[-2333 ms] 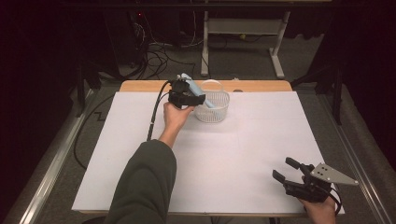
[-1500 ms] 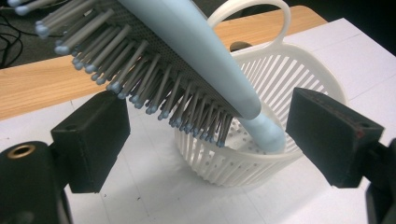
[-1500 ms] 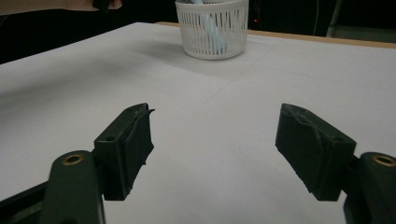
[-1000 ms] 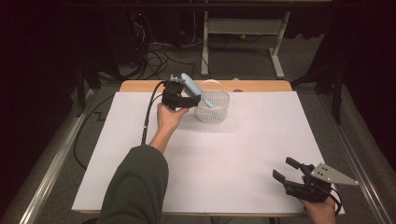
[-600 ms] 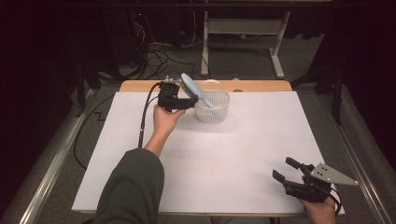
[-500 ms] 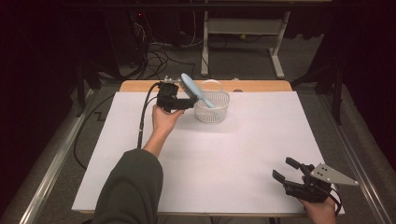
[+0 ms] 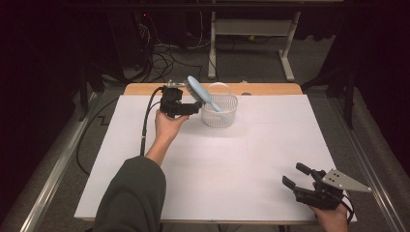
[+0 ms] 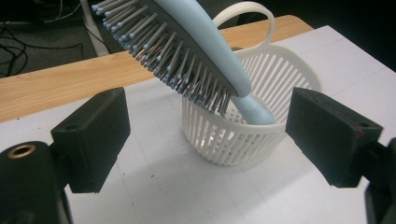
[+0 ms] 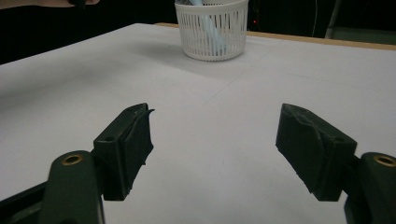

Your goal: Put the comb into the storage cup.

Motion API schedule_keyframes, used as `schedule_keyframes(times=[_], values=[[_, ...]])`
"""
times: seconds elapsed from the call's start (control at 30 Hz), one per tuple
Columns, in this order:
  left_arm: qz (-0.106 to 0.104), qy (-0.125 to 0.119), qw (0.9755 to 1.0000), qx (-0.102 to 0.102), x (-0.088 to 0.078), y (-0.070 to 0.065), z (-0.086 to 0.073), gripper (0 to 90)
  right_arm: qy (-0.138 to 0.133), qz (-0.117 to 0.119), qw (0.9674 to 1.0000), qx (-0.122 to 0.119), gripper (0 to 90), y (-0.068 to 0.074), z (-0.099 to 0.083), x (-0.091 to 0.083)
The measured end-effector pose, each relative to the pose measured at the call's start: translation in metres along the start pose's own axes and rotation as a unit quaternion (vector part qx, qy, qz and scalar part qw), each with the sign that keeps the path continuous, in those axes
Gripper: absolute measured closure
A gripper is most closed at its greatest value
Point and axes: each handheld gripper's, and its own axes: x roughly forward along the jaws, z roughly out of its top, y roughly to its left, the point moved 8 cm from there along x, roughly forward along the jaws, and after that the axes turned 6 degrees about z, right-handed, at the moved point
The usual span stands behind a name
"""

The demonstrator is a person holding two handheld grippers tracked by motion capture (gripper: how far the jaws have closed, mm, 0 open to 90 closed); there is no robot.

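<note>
From the high view I count one white basket (image 7: 220, 110), one pale blue hairbrush (image 7: 202, 93) and two grippers. The brush stands handle-down in the basket, its head leaning over the rim toward my left gripper (image 7: 193, 107), which has drawn back left since 2.3 s ago. In the left gripper view the jaws gape wide, holding nothing. In the right gripper view my right gripper (image 9: 215, 149) is unmoved, jaws wide apart and empty above the white table (image 9: 224, 93).
</note>
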Motion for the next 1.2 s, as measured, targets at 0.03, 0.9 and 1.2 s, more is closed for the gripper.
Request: schedule_keyframes(times=[0.03,0.9,1.2], values=[[0.002,-0.004,1.0000,0.000,-0.001,0.001,0.000,13.1,0.000,0.000,1.0000,0.000,27.0,0.000,0.000,0.000],[0.002,-0.013,0.9999,-0.003,-0.024,0.016,-0.008,13.1,0.001,-0.003,1.0000,0.003,27.0,-0.001,0.000,0.000],[-0.004,-0.015,0.9999,-0.004,-0.030,0.018,-0.011,13.0,0.001,-0.003,1.0000,0.003,26.9,-0.001,0.000,0.000]])
